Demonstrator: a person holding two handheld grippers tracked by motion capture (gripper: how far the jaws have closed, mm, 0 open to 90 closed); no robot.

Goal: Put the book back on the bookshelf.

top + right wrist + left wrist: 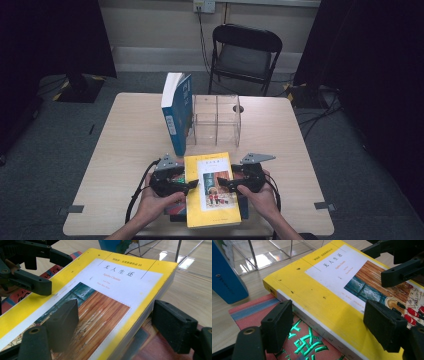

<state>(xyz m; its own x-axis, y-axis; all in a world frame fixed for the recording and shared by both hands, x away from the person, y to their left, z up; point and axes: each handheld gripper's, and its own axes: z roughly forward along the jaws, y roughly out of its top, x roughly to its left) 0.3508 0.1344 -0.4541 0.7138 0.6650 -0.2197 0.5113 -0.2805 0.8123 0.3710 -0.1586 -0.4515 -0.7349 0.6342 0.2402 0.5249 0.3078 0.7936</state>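
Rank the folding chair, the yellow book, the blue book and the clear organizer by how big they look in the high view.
1. Folding chair, largest, though farthest away.
2. Yellow book.
3. Clear organizer and blue book: too alike to rank, and the book stands edge-on.

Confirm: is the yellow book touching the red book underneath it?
Touching. The left gripper view shows the yellow book lying flat on the red book, with its spine edge resting on the red cover and no gap between them.

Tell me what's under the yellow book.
A red book with green lettering lies under the yellow book, sticking out at its spine side. Most of its cover is hidden, so its title can't be read.
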